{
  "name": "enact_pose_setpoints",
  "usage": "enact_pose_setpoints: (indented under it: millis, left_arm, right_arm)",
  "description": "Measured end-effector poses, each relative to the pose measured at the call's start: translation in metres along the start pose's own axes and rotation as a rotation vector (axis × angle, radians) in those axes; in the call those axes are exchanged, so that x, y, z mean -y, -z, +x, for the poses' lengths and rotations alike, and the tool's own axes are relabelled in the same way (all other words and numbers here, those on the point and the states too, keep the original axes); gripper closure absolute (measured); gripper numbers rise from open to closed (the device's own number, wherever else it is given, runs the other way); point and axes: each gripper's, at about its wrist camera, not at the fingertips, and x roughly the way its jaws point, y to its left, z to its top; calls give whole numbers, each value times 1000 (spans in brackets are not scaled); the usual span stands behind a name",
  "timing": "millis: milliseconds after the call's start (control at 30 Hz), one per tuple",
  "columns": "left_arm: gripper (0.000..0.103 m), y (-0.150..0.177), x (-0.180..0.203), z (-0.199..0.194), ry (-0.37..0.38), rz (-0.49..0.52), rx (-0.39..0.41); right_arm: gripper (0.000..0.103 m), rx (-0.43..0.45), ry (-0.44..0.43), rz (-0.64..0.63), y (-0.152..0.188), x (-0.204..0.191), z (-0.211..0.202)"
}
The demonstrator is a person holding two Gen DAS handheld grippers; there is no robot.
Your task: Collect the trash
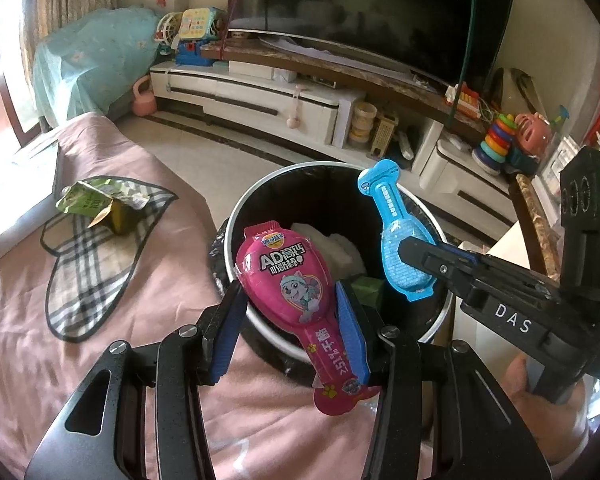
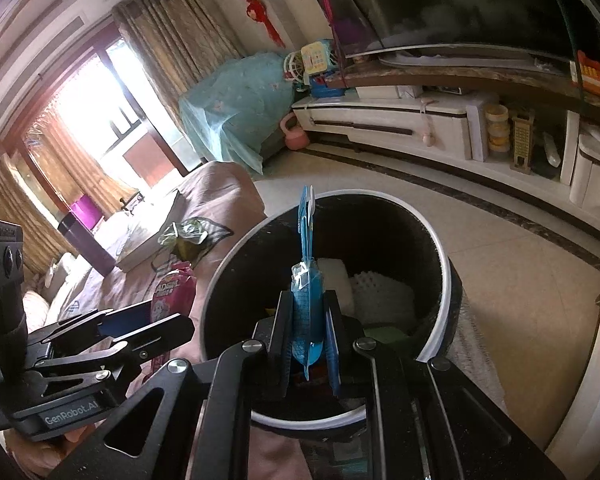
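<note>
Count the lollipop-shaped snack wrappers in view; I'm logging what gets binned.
2. The pink wrapper is in the left gripper at the bin's near rim; the blue wrapper is in the right gripper over the bin. Others may be buried inside.

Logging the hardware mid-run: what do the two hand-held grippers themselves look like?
Both are matte black linkage frames with silver pivot screws and blue finger pads. The right hand-held gripper carries white "DAS" lettering and a black block with a green light. The left hand-held gripper reads "GenRobot.AI". No cables or sleeves show.
</note>
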Motion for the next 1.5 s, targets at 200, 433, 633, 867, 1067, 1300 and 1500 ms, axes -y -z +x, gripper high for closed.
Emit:
enact_pose_setpoints:
  millis: [200,433,633,867,1067,1300,1500]
  left_arm:
    - [53,-7,2,4,20,-5,-5]
    - [35,-2,-9,-5,22,-44,23]
    - [35,12,-24,-22,23,-91,51]
    - [32,41,-39,-51,8,-138,94]
    - [28,73,-47,-79,-17,-167,139]
    - [19,111,-54,-110,-64,-185,216]
    - [6,136,-51,-142,-122,-187,340]
  right_arm:
    - [85,-8,2,33,-4,12,3]
    - [62,20,-13,64,-5,18,-6]
    - [54,47,-23,57,-1,9,-20]
    - [32,84,-37,41,13,-11,-38]
    - [12,118,-34,29,34,-31,-55]
    - [2,184,7,-2,67,-54,-79]
    - [1,247,94,-57,87,-73,-98]
